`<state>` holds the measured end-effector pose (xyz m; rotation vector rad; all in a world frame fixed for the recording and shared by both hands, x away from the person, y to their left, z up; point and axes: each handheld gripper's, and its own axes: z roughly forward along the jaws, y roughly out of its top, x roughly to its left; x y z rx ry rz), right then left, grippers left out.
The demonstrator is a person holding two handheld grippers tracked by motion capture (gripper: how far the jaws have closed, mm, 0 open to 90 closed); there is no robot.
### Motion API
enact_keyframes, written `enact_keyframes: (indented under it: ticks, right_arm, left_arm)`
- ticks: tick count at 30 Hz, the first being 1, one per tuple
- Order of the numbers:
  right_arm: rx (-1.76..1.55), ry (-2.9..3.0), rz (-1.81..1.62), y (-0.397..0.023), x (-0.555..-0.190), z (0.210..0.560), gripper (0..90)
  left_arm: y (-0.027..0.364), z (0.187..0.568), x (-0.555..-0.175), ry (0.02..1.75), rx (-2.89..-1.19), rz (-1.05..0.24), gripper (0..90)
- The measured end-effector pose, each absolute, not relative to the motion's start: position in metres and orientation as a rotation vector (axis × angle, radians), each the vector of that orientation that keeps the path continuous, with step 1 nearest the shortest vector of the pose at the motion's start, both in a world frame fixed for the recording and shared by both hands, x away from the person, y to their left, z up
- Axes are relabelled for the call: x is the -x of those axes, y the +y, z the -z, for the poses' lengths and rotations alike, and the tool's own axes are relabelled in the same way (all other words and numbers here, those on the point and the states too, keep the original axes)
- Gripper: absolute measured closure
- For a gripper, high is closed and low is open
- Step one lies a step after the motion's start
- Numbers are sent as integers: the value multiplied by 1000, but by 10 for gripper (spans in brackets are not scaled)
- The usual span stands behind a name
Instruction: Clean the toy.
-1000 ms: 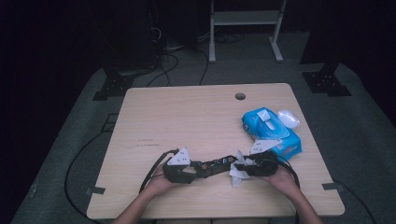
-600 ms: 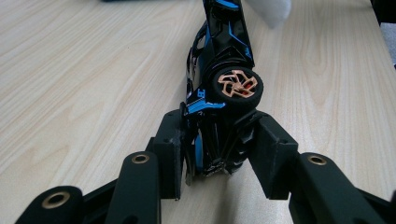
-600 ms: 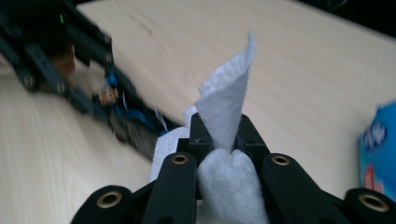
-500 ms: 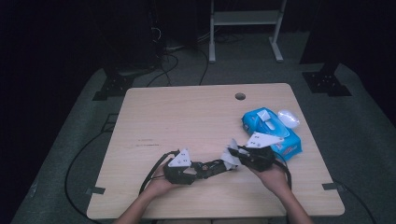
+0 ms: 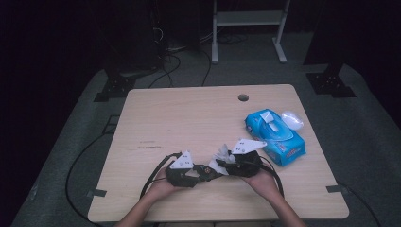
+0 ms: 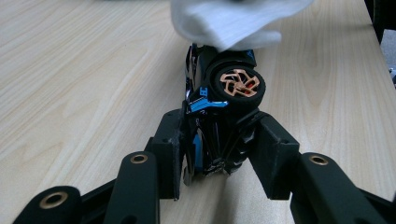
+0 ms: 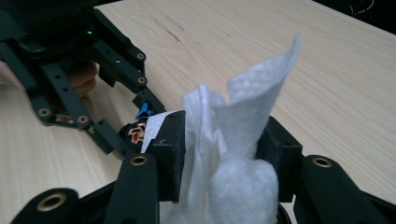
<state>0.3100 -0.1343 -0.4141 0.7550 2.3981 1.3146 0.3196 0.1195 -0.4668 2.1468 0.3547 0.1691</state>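
My left gripper [image 6: 219, 149] is shut on a small black toy car [image 6: 219, 107] with blue trim and an orange-spoked wheel [image 6: 238, 84]; the car lies on its side on the wooden table [image 5: 189, 123]. A crumpled white wipe [image 7: 243, 107] stands up between the pads of my right gripper [image 7: 224, 140], touching both; these jaws have just been opening. In the high view the right gripper [image 5: 226, 163] holds the wipe [image 5: 220, 158] against the free end of the car [image 5: 208, 171], opposite the left gripper [image 5: 202, 172]. The wipe [image 6: 233, 21] covers the car's far end.
A blue pack of wipes [image 5: 276, 135] lies on the table right of the grippers, with a white oval lid [image 5: 292, 119] beside it. A cable hole [image 5: 243, 98] sits near the far edge. Cables trail off the near edge.
The right gripper has moved left and slightly away from the near edge, bringing the wipe onto the car's end. The left gripper and the car have stayed in place.
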Motion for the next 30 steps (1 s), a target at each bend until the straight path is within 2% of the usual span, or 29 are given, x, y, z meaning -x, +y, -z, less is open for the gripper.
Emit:
enact_keyframes:
  ticks: [4, 10, 13, 16, 18, 20, 25, 30]
  right_arm:
    - [-737, 2386, -1316, -142, -301, 411, 533]
    - [-678, 2405, -1264, -137, -293, 415, 650]
    - [-652, 2418, -1248, -128, -293, 419, 677]
    - [-635, 2434, -1228, -120, -293, 423, 721]
    - [-622, 2415, -1213, -117, -291, 425, 794]
    - [-646, 2422, -1230, -120, -294, 424, 817]
    - [-699, 2400, -1242, -122, -297, 423, 827]
    - [-649, 2423, -1294, -97, -292, 427, 828]
  left_arm:
    - [119, 467, -319, 363, -2145, -166, 567]
    - [118, 467, -321, 377, -2126, -150, 565]
    - [116, 466, -322, 383, -2130, -149, 518]
    - [115, 466, -322, 372, -2129, -146, 569]
    - [114, 465, -321, 356, -2137, -180, 580]
    - [114, 465, -320, 351, -2141, -186, 581]
    - [112, 465, -319, 353, -2142, -189, 581]
    - [111, 465, -318, 345, -2151, -206, 581]
